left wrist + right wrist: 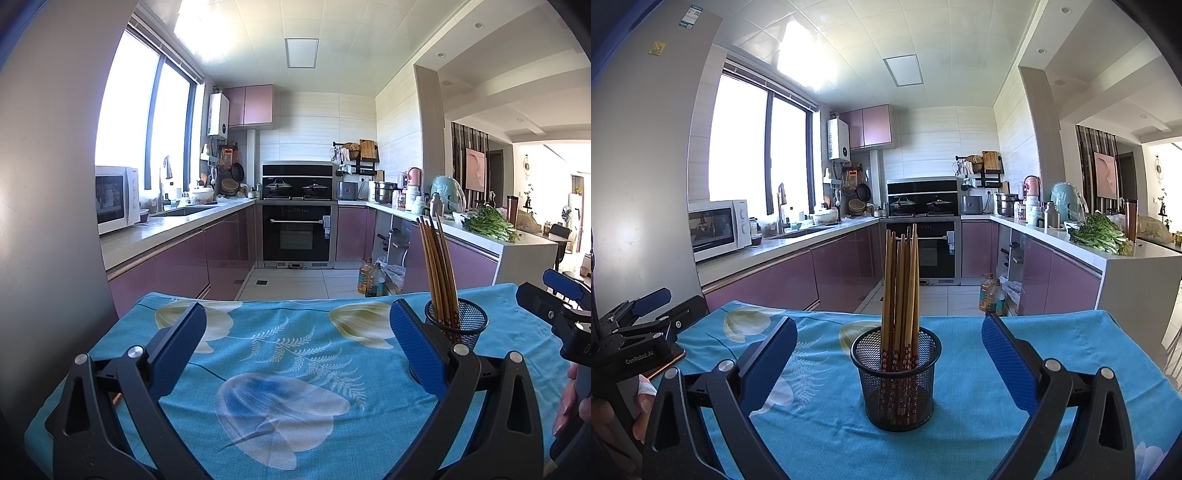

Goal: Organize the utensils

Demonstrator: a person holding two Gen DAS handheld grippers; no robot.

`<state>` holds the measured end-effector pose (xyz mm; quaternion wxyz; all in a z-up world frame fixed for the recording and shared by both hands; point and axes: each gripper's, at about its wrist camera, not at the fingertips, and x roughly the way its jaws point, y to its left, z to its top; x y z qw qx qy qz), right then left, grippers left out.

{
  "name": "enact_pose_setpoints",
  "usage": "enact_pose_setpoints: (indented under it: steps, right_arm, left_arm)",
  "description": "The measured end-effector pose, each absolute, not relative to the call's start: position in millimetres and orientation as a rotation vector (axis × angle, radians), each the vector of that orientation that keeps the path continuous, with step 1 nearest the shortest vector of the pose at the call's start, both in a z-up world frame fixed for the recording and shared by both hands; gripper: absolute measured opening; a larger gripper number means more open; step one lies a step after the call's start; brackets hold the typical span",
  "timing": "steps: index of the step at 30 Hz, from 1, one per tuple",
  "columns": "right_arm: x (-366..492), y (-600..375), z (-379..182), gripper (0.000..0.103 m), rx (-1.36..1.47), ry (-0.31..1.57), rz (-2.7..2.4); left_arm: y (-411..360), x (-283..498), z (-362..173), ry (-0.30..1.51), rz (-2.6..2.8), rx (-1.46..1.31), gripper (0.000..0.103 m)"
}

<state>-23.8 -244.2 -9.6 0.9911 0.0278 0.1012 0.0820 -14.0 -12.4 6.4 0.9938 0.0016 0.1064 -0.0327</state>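
A black mesh holder [897, 380] stands upright on the blue flowered tablecloth [979, 435], with several wooden chopsticks [900, 295] standing in it. My right gripper [889, 328] is open, its blue pads wide apart on either side of the holder and a little in front of it, touching nothing. In the left wrist view the same holder [461, 325] and chopsticks [437, 266] sit behind the right pad. My left gripper [297, 314] is open over bare tablecloth [280, 369] with nothing between its fingers. Each gripper shows at the edge of the other's view.
The table's far edge drops to a tiled kitchen floor [291, 282] with oil bottles [991, 295] standing on it. Purple cabinets, an oven [299, 236] and a counter with greens [1099, 232] lie beyond. A grey fridge wall [48, 184] rises at the left. A hand [642, 398] holds the left gripper.
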Motion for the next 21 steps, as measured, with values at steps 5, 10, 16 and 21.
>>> enact_pose_setpoints:
  steps: [5, 10, 16, 21]
  right_arm:
    - [-23.4, -243.6, -9.2, 0.097, 0.056, 0.203, 0.165]
    - [-22.6, -244.0, -8.8, 0.097, 0.060, 0.204, 0.166]
    - [-23.0, -243.3, -9.7, 0.097, 0.058, 0.203, 0.165]
    - [-23.1, -244.1, -9.6, 0.097, 0.059, 0.203, 0.165]
  left_arm:
    - [-13.1, -14.0, 7.0, 0.214, -0.064, 0.004, 0.098]
    - [-12.8, -13.9, 7.0, 0.215, -0.065, 0.003, 0.098]
    - [-13.6, -13.1, 4.8, 0.218, -0.063, 0.006, 0.098]
    - [-13.5, -12.8, 3.9, 0.218, -0.063, 0.006, 0.098]
